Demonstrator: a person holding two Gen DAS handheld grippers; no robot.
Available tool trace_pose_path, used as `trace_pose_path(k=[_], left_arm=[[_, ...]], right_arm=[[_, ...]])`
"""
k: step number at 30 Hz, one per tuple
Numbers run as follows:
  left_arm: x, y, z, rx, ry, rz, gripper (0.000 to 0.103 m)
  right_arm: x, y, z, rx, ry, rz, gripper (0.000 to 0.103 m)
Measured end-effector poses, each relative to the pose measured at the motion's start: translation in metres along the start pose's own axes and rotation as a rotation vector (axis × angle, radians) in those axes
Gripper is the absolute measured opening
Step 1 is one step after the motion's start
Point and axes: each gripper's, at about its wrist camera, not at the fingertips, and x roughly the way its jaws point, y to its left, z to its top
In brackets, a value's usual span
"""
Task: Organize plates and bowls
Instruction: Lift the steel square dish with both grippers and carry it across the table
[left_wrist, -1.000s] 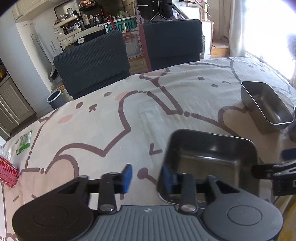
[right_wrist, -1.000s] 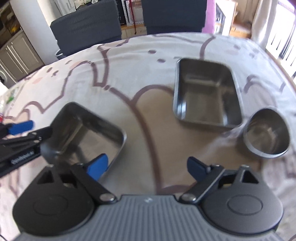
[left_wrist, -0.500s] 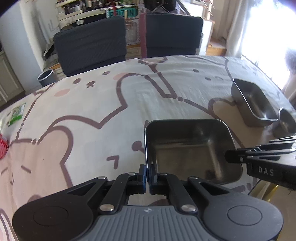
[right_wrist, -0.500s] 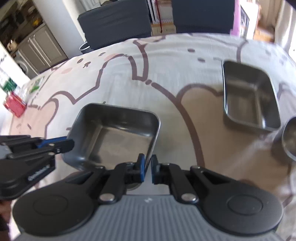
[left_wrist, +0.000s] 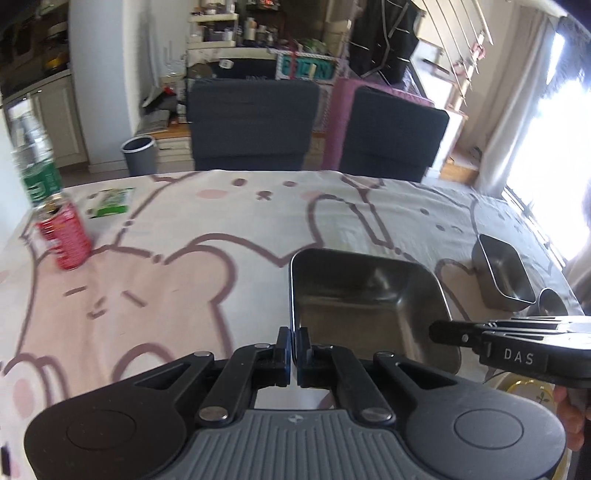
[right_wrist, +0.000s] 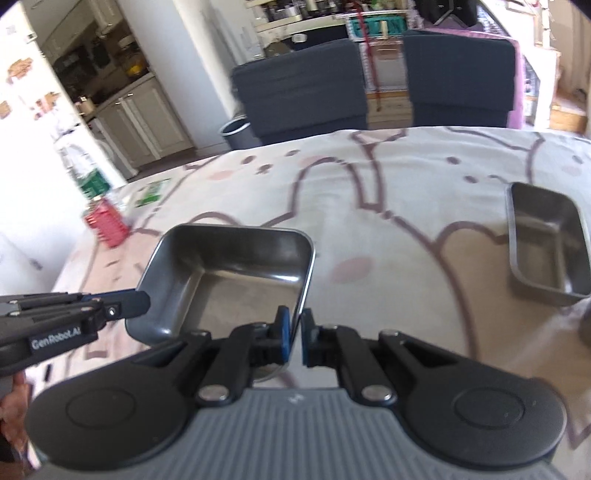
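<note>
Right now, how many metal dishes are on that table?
3: a square tray held near the front, a second tray to the right, a round bowl beside it, mostly hidden.

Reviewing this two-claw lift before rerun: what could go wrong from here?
1. Both the left claw and right claw pinch only the thin rim of the square steel tray; it may slip or tilt.
2. If the hands drift apart, the tray could twist free.
3. The rectangular tray lies to the right; a low carry might clip it.
</note>
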Motion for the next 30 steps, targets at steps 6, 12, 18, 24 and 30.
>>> trace_pose_path(k=[6,12,18,24,30], left_arm=[[-0.013,0.030,-0.027,-0.013,0.048,0.051,0.003],[-0.015,0.057,-0.053,-0.013,0.113,0.072,0.003],[-0.008,0.071,-0.070,0.000,0.186,0.084,0.003],[-0.003,0.077,-0.081,0.018,0.236,0.073,0.004],[-0.005,0.077,-0.082,0.020,0.235,0.061,0.003]], right_arm=[[0.012,0.036,-0.013,-0.046,0.061,0.049,0.008],[0.026,0.070,-0.036,-0.112,0.151,0.059,0.008],[0.038,0.090,-0.051,-0.184,0.214,0.050,0.010],[0.049,0.101,-0.067,-0.239,0.267,0.028,0.010],[0.049,0.100,-0.066,-0.216,0.287,0.030,0.010]])
